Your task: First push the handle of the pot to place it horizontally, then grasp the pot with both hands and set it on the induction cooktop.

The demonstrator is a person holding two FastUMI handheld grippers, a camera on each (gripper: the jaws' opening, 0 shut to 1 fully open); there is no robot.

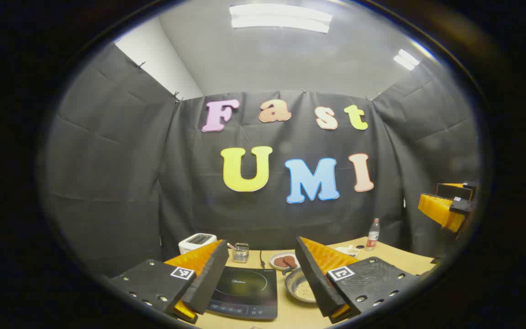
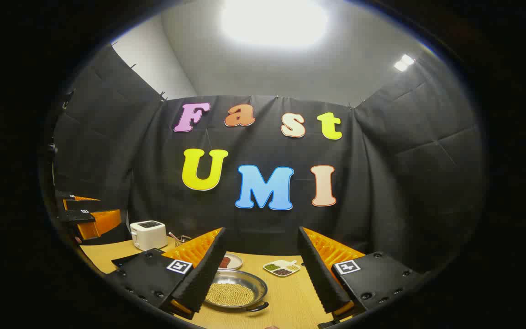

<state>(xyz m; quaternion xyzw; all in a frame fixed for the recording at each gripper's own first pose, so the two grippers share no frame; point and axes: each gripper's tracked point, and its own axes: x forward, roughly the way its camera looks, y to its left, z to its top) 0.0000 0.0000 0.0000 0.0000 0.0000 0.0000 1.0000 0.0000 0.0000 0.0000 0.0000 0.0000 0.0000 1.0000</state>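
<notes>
A shallow silver pot [image 2: 235,288] holding pale grains sits on the wooden table [image 2: 286,297], with a dark handle [image 2: 257,306] at its near rim. My right gripper [image 2: 261,229] hovers open above and before it, nothing between its fingers. In the left gripper view the pot [image 1: 300,287] lies right of the black induction cooktop [image 1: 244,292], partly hidden behind one finger. My left gripper [image 1: 260,240] is open over the cooktop, clear of both. The right gripper [image 1: 445,208] shows raised at the far right, and the left gripper [image 2: 85,214] raised at the far left.
A white toaster [image 1: 197,242], a small metal basket [image 1: 241,252] and a plate of meat [image 1: 283,261] stand behind the cooktop. A bottle [image 1: 372,234] is at the back right. A divided dish of beans [image 2: 282,267] lies right of the pot.
</notes>
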